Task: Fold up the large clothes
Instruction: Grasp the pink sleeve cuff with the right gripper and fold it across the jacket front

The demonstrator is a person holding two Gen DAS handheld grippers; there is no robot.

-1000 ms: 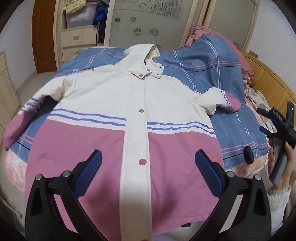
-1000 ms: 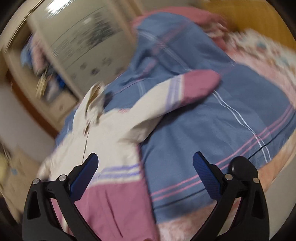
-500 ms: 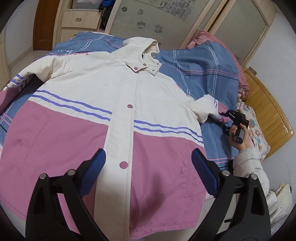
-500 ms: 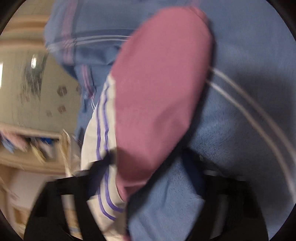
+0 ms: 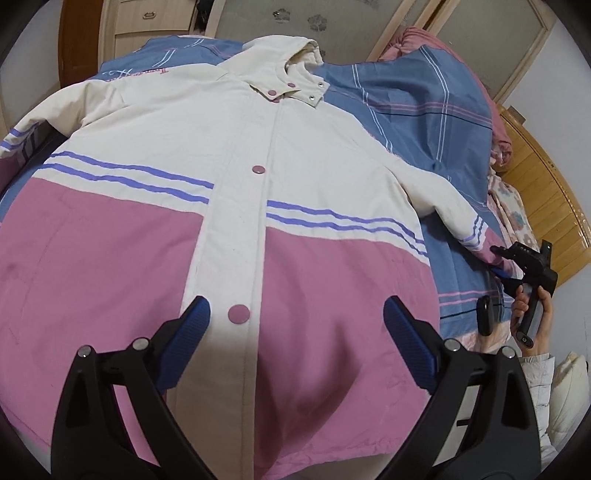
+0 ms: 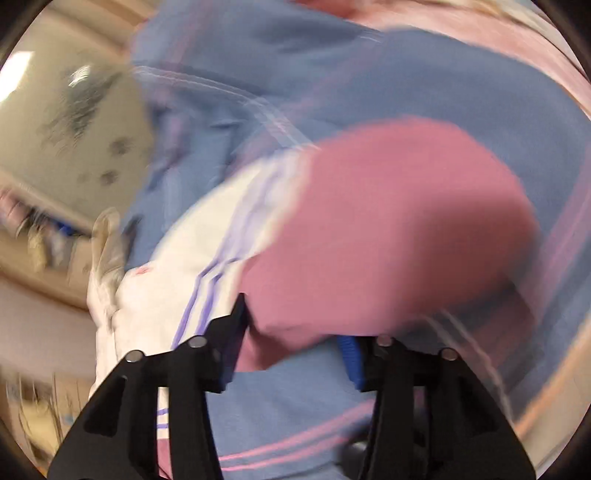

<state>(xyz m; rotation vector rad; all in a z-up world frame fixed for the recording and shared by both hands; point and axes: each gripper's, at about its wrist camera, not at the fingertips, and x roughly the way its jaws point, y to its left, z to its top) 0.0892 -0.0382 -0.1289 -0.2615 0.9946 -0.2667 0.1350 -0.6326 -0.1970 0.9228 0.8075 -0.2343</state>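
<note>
A large cream and pink jacket (image 5: 229, 206) with purple stripes and pink snaps lies front up on the bed. My left gripper (image 5: 295, 317) is open and empty, low over the pink hem near the bottom snap. My right gripper (image 6: 295, 343) has its jaws partly closed around the pink cuff (image 6: 388, 229) of the jacket's right sleeve; the view is blurred. In the left wrist view the right gripper (image 5: 498, 264) sits at that sleeve end (image 5: 476, 236) at the bed's right side.
A blue plaid quilt (image 5: 417, 110) covers the bed. A wooden headboard (image 5: 546, 206) is at the right, wardrobe doors (image 5: 332, 26) and drawers (image 5: 147, 18) at the back. A small black object (image 5: 483, 315) lies near the bed's right edge.
My right gripper reached the pink cuff and its jaws narrowed around it. My left gripper moved lower and closer over the jacket's hem, still open.
</note>
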